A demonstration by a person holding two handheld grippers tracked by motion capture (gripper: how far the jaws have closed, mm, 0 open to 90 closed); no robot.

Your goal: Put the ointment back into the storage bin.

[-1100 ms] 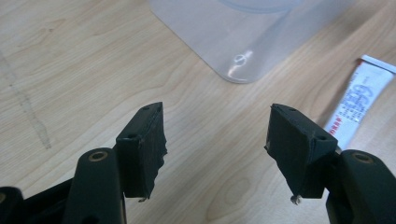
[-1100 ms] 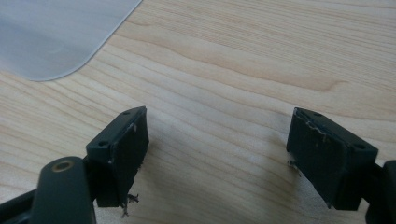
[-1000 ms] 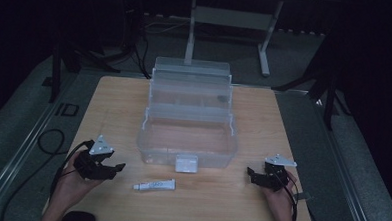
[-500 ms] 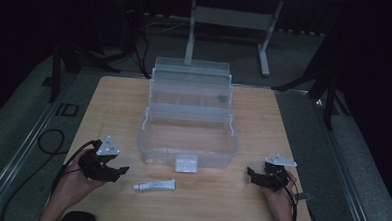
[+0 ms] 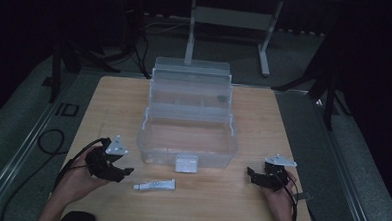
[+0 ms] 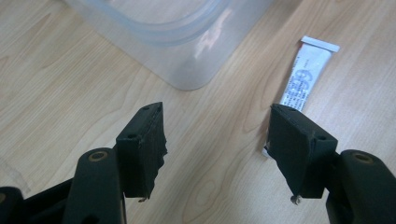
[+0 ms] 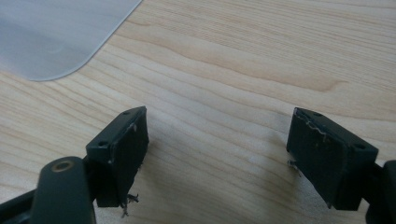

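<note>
Tube: a small white tube [image 5: 154, 185] lies flat on the wooden table [image 5: 119, 102], near the front edge, between the two grippers and nearer the left one. In the left gripper view the tube [image 6: 306, 77] has dark print along its side and its flat crimped end points away from the jaws.
Left gripper: the left gripper [image 5: 126, 171] is held in the person's left hand [image 5: 73, 180], low over the table just left of the tube. In the left gripper view its jaws stand wide apart with nothing between them; the left gripper [image 6: 217, 140] has bare wood in the gap, and its right-hand jaw covers the near end of the tube. Whether that jaw touches the tube cannot be told.
Right gripper: the right gripper [image 5: 251, 174] is held in the person's right hand [image 5: 280, 197] near the table's front right corner, well apart from the tube. In the right gripper view the right gripper [image 7: 217, 140] has its jaws spread wide and holds nothing; only wood lies between them.
Box: a clear plastic box [image 5: 186, 140] stands open in the middle of the table, its tiered trays [image 5: 191, 93] raised behind it and a white latch [image 5: 186, 163] on its front wall. The tube lies just in front of it, not touching.
Box corner: a rounded corner of the box [image 6: 187, 77] is close ahead of the left gripper; another rounded corner [image 7: 51, 42] is at the upper left in the right gripper view.
</note>
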